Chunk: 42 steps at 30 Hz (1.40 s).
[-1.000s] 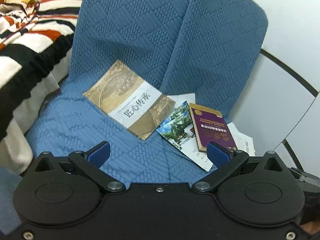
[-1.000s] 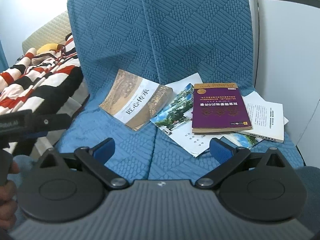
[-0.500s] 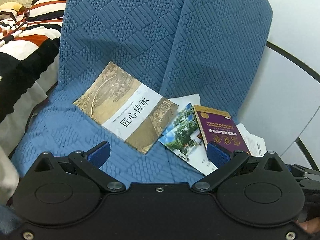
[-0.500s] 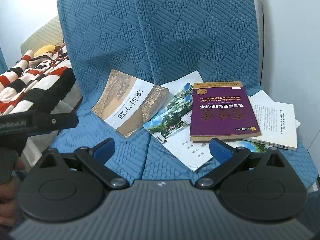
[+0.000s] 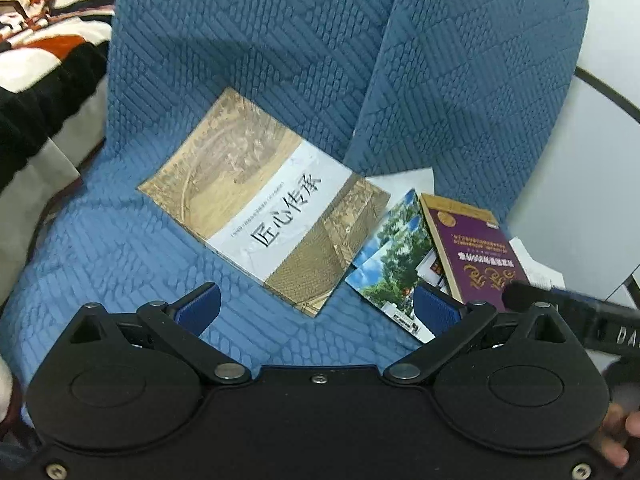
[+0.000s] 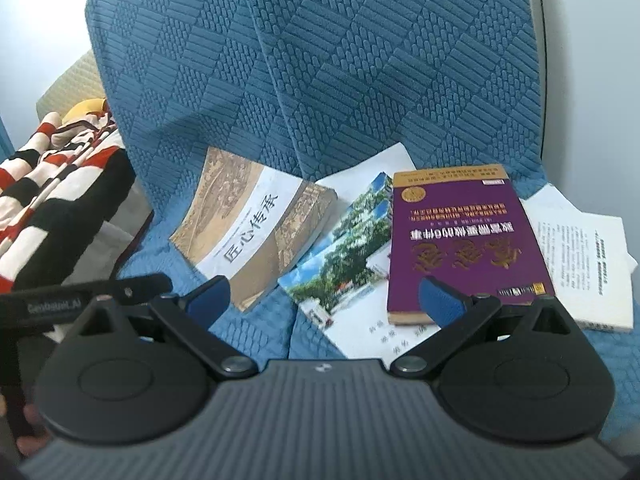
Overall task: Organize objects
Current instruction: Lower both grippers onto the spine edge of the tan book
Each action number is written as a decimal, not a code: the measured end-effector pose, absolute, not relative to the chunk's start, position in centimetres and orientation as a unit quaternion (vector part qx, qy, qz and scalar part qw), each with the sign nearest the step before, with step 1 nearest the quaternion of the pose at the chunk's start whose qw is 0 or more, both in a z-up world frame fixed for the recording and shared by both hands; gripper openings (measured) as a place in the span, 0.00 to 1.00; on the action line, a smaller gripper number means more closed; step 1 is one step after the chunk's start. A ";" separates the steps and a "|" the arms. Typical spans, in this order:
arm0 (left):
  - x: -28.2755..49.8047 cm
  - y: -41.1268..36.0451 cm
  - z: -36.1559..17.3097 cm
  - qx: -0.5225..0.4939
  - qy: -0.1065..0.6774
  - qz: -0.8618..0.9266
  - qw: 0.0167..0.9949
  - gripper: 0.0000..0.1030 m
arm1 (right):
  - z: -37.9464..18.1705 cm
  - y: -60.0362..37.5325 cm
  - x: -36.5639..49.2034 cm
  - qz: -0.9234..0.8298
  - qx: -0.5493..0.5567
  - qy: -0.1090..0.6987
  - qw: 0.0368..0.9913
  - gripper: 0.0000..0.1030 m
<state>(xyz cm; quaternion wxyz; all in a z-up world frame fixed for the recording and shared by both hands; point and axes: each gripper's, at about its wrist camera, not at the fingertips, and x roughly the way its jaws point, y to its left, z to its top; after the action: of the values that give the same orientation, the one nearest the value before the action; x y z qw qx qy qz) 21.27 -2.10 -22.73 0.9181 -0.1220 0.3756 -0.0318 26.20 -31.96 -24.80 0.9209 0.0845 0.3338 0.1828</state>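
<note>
Both grippers hang above the seat with jaws spread wide and empty, apparently lining up a first pick: the left gripper [image 5: 316, 306] faces the tan book [image 5: 264, 216], the right gripper [image 6: 324, 298] the purple book [image 6: 464, 236]. The books lie scattered on the blue cover [image 6: 360, 80] (nothing stacked squarely); the purple book overlaps a photo booklet [image 6: 344, 256] and a white book [image 6: 588, 264].
</note>
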 end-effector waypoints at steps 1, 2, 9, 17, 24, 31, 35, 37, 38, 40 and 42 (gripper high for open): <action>21.7 -2.1 -23.1 -0.123 0.382 -0.030 0.915 1.00 | -24.9 -31.8 26.7 0.183 0.086 0.333 0.921 1.00; 22.2 -2.0 -23.3 -0.126 0.389 -0.028 0.912 1.00 | -25.1 -31.8 27.2 0.183 0.088 0.332 0.921 1.00; 25.4 -0.9 -24.7 -0.158 0.410 -0.017 0.898 0.99 | -25.9 -30.5 30.4 0.180 0.085 0.338 0.920 1.00; 28.8 1.2 -26.7 -0.208 0.429 -0.012 0.879 0.97 | -27.2 -29.3 34.2 0.172 0.106 0.350 0.915 1.00; 30.7 3.4 -28.6 -0.296 0.437 -0.028 0.849 0.82 | -28.3 -27.6 37.5 0.202 0.127 0.361 0.902 1.00; 31.5 5.1 -30.7 -0.347 0.445 -0.017 0.825 0.65 | -29.6 -25.9 40.2 0.208 0.127 0.383 0.891 1.00; 31.7 5.4 -31.9 -0.365 0.455 -0.013 0.812 0.56 | -31.0 -25.5 41.9 0.208 0.138 0.403 0.880 0.91; 31.8 5.3 -32.3 -0.370 0.459 -0.008 0.808 0.56 | -31.5 -25.3 43.0 0.206 0.146 0.407 0.878 0.86; 31.8 5.4 -32.5 -0.372 0.460 -0.007 0.806 0.56 | -31.7 -25.2 43.4 0.207 0.151 0.409 0.876 0.83; 31.9 5.5 -32.5 -0.379 0.457 -0.007 0.804 0.56 | -32.1 -25.0 44.2 0.210 0.160 0.414 0.871 0.77; 31.7 5.7 -32.7 -0.389 0.454 -0.007 0.802 0.57 | -32.6 -24.8 45.0 0.214 0.166 0.421 0.866 0.76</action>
<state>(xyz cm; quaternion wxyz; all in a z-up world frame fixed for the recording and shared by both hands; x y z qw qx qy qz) 31.72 5.75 -32.70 0.8019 -0.3887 0.4536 -0.0068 44.99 -24.77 -32.58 0.8660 0.1658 0.4206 0.2137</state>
